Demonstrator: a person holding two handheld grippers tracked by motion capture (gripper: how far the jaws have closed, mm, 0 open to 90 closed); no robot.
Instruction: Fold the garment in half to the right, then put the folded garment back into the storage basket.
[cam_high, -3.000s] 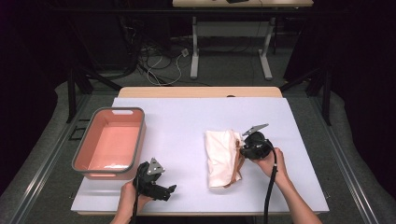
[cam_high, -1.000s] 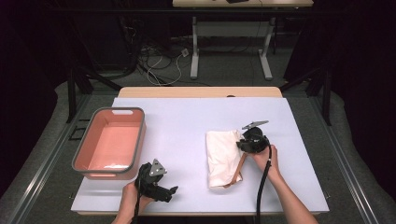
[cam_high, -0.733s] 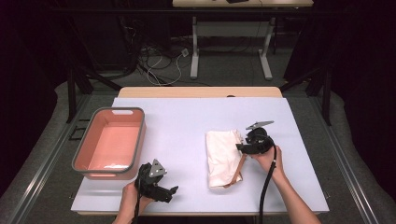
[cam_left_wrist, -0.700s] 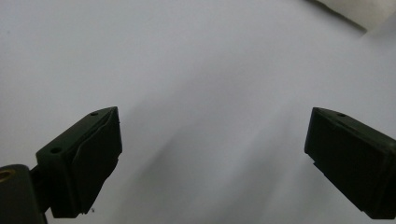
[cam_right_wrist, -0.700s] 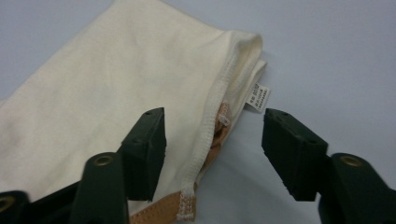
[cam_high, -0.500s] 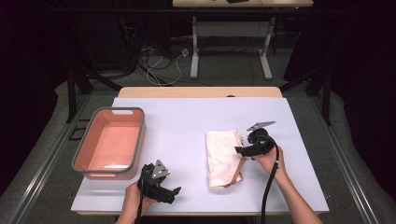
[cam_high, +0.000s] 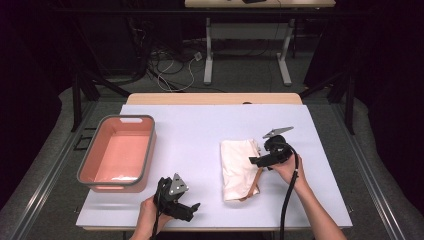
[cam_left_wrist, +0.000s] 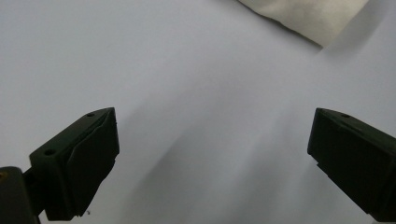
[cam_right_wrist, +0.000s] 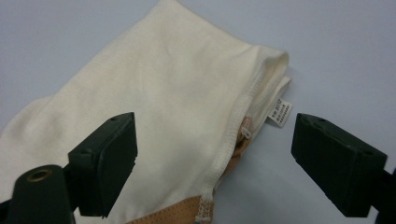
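A folded cream cloth (cam_high: 240, 167) with a tan strap along its right edge lies on the white table (cam_high: 200, 135), right of centre. In the right gripper view the cloth (cam_right_wrist: 154, 112) shows a stitched hem and a small white label. My right gripper (cam_high: 256, 160) hovers at the cloth's right edge; its jaws have just been opening and stand wide, nothing pressed between them (cam_right_wrist: 212, 154). My left gripper (cam_high: 192, 209) rests near the table's front edge, left of the cloth, open over bare table (cam_left_wrist: 210, 154); a corner of the cloth (cam_left_wrist: 308, 16) lies farther off.
A pink tub with a grey rim (cam_high: 145, 150) stands at the table's left side, nothing visible inside. A wooden strip (cam_high: 215, 98) borders the far edge. Beyond it are table legs and cables on the floor (cam_high: 175, 65).
The right gripper has let go of the cloth's right edge and drawn back slightly to the right. The cloth lies flat. The left gripper has barely moved.
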